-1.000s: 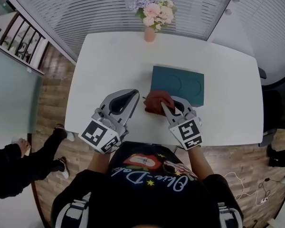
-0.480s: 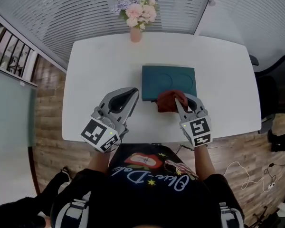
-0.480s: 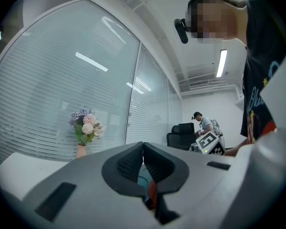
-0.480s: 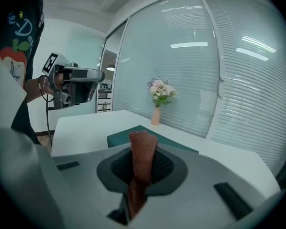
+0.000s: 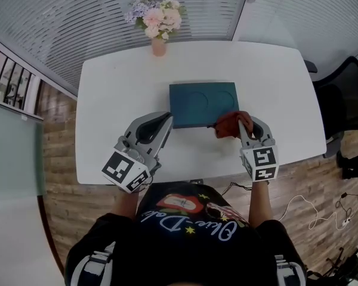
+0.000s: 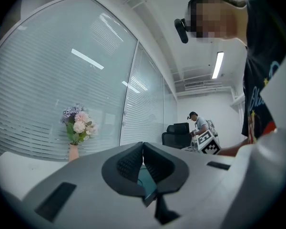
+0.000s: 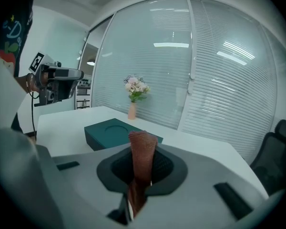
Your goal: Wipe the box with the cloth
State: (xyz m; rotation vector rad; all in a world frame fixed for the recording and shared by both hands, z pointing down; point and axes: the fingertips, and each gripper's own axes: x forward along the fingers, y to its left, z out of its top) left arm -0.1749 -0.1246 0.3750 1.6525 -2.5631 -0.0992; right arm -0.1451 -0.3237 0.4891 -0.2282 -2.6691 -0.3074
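My right tongs point(image 5: 246, 126) are clamped on a rust-red woven cloth point(image 5: 228, 124). The cloth is bunched at the near right corner of the flat dark-teal rectangular box point(image 5: 200, 102). My left tongs point(image 5: 165, 119) are closed with nothing between them, and their tips sit just beside the box's near left corner. The box lies flat near the middle of the white counter point(image 5: 113, 100). A pink vase of flowers point(image 5: 157, 27) stands at the counter's far edge.
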